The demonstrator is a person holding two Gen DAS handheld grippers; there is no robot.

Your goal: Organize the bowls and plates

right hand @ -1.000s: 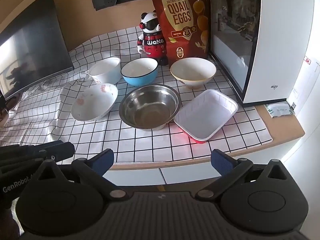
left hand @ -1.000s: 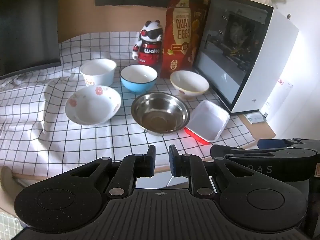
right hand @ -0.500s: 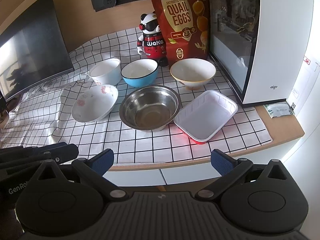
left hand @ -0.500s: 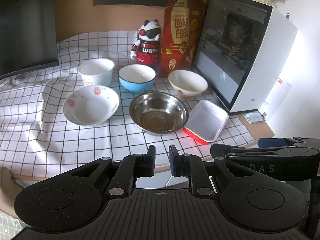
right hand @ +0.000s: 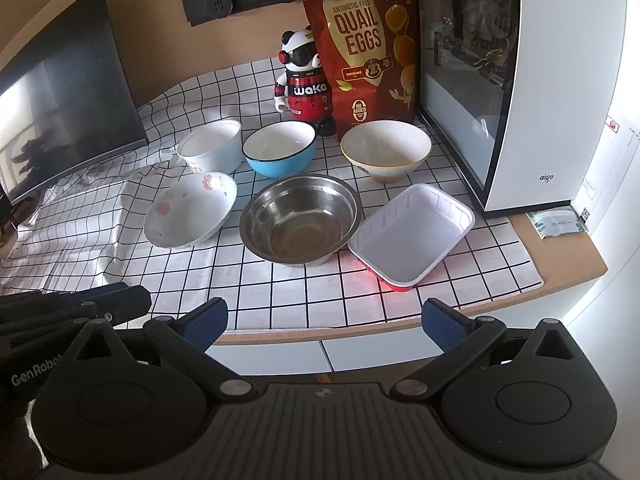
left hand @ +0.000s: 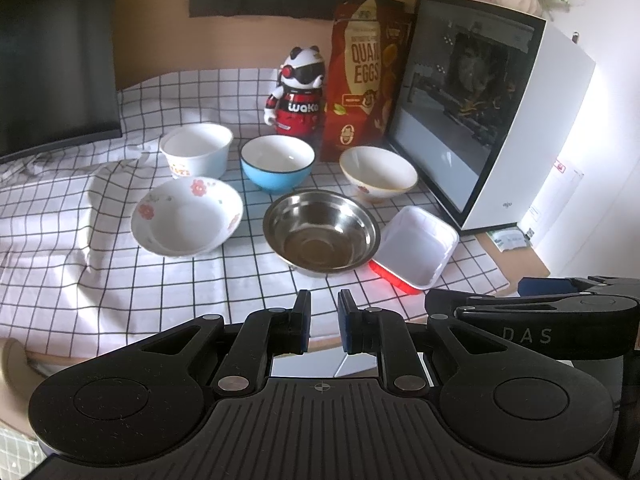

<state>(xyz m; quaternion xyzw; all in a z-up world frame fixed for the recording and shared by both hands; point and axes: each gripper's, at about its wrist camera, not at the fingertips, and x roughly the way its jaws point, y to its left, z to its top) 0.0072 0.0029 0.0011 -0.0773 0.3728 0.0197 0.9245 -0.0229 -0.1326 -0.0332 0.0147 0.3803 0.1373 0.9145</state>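
A: Left to right, what surrounds the dishes?

B: A dark monitor [right hand: 60, 100] at the left edge; a panda figurine [right hand: 304, 80] and a quail-egg bag [right hand: 360, 40] behind; a white glass-fronted case [right hand: 540, 80] at the right. All dishes sit on the checked cloth [right hand: 280, 296].

A: And the dishes themselves?

B: Back row: white cup-bowl [left hand: 198, 154], blue bowl [left hand: 277, 163], cream bowl [left hand: 378, 174]. Front row: floral bowl [left hand: 186, 216], tilted on a cloth fold; steel bowl [left hand: 321, 234]; white tray [left hand: 418, 246], seemingly touching the steel bowl.

A: The grippers?

B: Left gripper [left hand: 324, 322]: fingers drawn nearly together, empty. Right gripper [right hand: 324, 320]: fingers spread wide, released. Both hover off the counter's front edge, clear of every dish.

A: Anything obscured?

B: The tray's red underside is only partly visible. The case cuts off the bag's right edge. Items atop the case are blurred, possibly flowers.
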